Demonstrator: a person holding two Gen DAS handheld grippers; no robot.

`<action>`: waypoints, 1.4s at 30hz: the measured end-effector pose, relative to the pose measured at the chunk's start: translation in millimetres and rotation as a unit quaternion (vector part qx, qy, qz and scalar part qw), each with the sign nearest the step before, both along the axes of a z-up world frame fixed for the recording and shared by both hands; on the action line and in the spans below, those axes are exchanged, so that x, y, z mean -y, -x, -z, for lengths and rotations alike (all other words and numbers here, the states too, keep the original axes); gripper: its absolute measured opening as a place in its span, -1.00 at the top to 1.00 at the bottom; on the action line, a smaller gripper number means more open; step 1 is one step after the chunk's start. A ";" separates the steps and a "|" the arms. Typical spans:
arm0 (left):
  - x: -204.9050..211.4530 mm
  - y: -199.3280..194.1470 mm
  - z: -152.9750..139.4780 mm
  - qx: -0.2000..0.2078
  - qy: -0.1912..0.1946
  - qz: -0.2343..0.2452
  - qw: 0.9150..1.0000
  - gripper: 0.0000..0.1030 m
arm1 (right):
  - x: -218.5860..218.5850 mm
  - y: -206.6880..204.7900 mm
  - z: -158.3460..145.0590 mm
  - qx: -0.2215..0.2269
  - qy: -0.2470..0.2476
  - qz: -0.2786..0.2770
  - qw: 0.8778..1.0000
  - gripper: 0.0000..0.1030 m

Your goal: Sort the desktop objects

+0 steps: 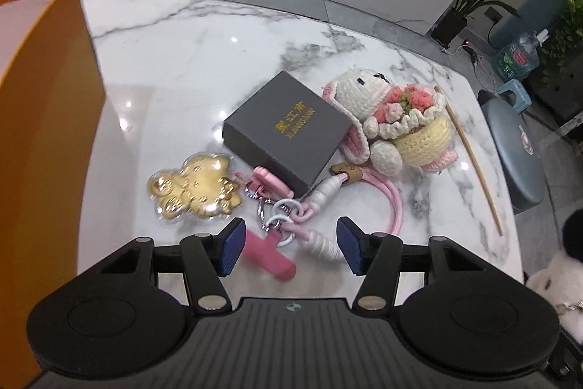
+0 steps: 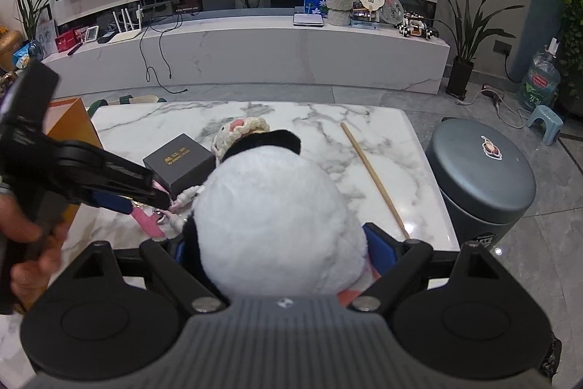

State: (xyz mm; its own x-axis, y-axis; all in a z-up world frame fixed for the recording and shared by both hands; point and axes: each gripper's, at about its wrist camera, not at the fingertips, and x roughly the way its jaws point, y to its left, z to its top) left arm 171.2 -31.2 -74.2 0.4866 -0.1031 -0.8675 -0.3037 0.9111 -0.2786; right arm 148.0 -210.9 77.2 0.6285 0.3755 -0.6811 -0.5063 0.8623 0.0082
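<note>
Desktop objects: a cluster on the marble table (image 1: 153, 68), none of it visibly put away yet.
Plush toy (image 2: 273, 225): white with black trim, clamped between the pads of the right gripper (image 2: 280, 254), hovering at the near edge of the table.
Left gripper (image 1: 289, 246): jaws apart, nothing gripped; it hangs over the pink keychain (image 1: 277, 228), whose rings and pink tab lie between the blue pads.
Gold charm (image 1: 196, 188): in a clear blister, just beside the keychain, lying flat.
Grey box (image 1: 288, 133): lid shut, gold lettering on top; what it holds cannot be seen.
Crochet rabbit (image 1: 386, 119): leaning against the grey box, with a pink-and-cream knitted basket.
Wooden stick (image 1: 473, 159): lying apart near the table's far-right edge.
Orange box (image 1: 40, 90): tall, open-topped, at the table's left edge; probably the bin for sorting, though its inside is hidden from both views.
Progress: early, by my reading; one toy is lifted, five pieces wait on the table.
Left to do: the keychain looks next, then the rest.
</note>
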 end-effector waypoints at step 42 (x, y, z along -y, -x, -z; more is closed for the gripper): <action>-29.1 41.6 -98.7 0.086 0.070 0.081 0.991 0.49 | -15.0 8.7 -13.0 0.010 -0.016 -0.004 1.000 -0.73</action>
State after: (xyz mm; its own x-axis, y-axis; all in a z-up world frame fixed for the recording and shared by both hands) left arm 129.6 -2.1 24.5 0.5934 -0.3044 -0.7452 -0.0943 0.8931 -0.4399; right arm 139.3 -195.9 90.2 0.6384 0.4020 -0.6564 -0.5139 0.8575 0.0253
